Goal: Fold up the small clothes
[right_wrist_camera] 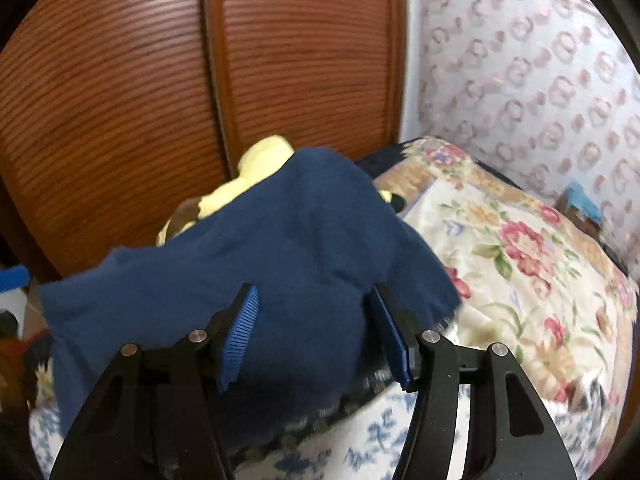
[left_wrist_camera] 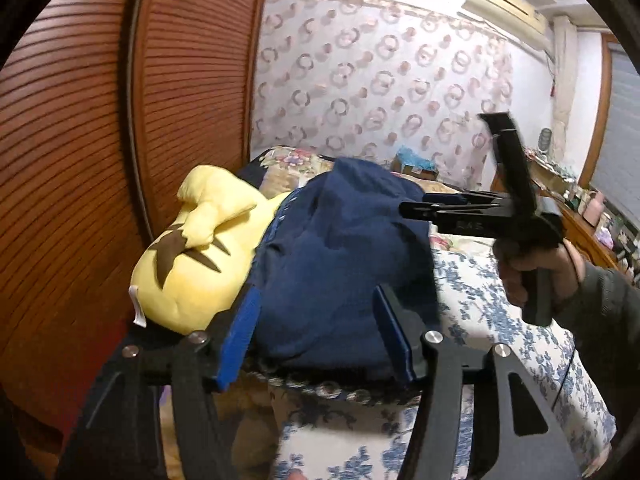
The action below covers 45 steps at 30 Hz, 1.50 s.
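A dark blue garment (left_wrist_camera: 336, 264) lies heaped on the bed, draped partly over a yellow plush toy (left_wrist_camera: 192, 264). My left gripper (left_wrist_camera: 316, 340) is open, its blue pads on either side of the garment's near edge. The right gripper (left_wrist_camera: 416, 205) shows in the left wrist view, held by a hand, its fingers at the garment's right side. In the right wrist view the right gripper (right_wrist_camera: 316, 336) is open over the blue garment (right_wrist_camera: 248, 272), with the plush toy (right_wrist_camera: 256, 168) peeking out behind.
A blue-flowered bedsheet (left_wrist_camera: 492, 312) covers the bed; a floral quilt (right_wrist_camera: 512, 248) lies to the right. Brown slatted wardrobe doors (left_wrist_camera: 120, 120) stand close on the left. A patterned curtain (left_wrist_camera: 380, 80) hangs behind. A cluttered wooden dresser (left_wrist_camera: 592, 216) is at far right.
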Motion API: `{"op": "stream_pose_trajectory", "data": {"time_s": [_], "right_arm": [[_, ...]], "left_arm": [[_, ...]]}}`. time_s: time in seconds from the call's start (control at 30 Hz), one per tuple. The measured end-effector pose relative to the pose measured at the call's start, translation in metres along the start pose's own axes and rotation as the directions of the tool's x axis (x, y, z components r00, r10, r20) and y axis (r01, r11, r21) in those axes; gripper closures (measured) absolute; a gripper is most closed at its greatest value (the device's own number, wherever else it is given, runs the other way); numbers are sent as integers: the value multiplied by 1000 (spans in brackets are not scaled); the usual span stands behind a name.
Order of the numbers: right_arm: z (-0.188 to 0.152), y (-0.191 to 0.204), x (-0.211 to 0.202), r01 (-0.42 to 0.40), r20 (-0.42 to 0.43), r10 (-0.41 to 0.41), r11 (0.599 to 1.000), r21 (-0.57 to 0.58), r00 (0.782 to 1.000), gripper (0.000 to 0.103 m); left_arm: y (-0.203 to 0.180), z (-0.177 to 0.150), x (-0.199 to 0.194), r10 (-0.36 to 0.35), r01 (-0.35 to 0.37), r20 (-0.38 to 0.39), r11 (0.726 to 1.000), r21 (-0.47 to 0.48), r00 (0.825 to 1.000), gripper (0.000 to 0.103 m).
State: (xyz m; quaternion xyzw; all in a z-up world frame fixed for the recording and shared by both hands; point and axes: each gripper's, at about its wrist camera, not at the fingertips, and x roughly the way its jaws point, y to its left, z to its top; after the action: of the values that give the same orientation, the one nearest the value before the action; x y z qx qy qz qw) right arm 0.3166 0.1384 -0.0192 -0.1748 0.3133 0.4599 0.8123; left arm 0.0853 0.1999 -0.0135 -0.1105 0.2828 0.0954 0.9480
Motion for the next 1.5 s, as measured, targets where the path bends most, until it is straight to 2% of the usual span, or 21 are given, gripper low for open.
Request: {"op": "stream_pose_trajectory", "data": {"time_s": [0.13, 0.17, 0.27, 0.37, 0.43, 0.63, 0.8, 0.87, 1.07, 1.17, 1.37, 1.5], "right_arm": [[-15, 7, -51, 39, 45, -39, 999, 15, 998, 44], [-24, 10, -71, 77, 62, -79, 997, 22, 995, 44], [-44, 15, -110, 111, 87, -116, 992, 57, 989, 44], [-73, 17, -153, 167, 122, -179, 981, 103, 976, 44], [-87, 18, -172, 199, 131, -215, 972, 122, 968, 39], [-137, 20, -234, 291, 150, -322, 936, 200, 935, 21], [-173, 23, -285, 349, 177, -405, 894, 281, 897, 18], [-185, 25, -305, 381, 189, -450, 870, 312, 873, 18], [-210, 31, -348, 432, 210, -531, 818, 379, 821, 18], [-218, 33, -361, 442, 217, -553, 801, 404, 804, 18], [-226, 36, -373, 456, 222, -578, 782, 424, 785, 18], [-228, 36, -373, 455, 220, -581, 778, 433, 784, 18]], "left_arm": [[-25, 0, -4, -31, 31, 8, 998, 63, 999, 45], [-32, -1, -5, -36, 35, 6, 996, 76, 999, 45], [-52, -5, -9, -62, 62, 4, 993, 105, 998, 45], [-73, -12, -15, -88, 86, 9, 987, 139, 996, 45], [-88, -17, -20, -108, 104, 13, 981, 162, 994, 45], [-127, -28, -34, -134, 125, 31, 972, 197, 991, 45], [-151, -29, -46, -168, 154, 53, 966, 210, 984, 45], [-160, -28, -51, -169, 152, 67, 965, 214, 983, 45], [-180, -29, -65, -201, 178, 84, 958, 227, 976, 45], [-187, -30, -73, -198, 169, 100, 957, 237, 975, 44], [-191, -28, -80, -193, 162, 110, 956, 244, 975, 44], [-191, -27, -85, -189, 155, 120, 957, 247, 975, 44]]}}
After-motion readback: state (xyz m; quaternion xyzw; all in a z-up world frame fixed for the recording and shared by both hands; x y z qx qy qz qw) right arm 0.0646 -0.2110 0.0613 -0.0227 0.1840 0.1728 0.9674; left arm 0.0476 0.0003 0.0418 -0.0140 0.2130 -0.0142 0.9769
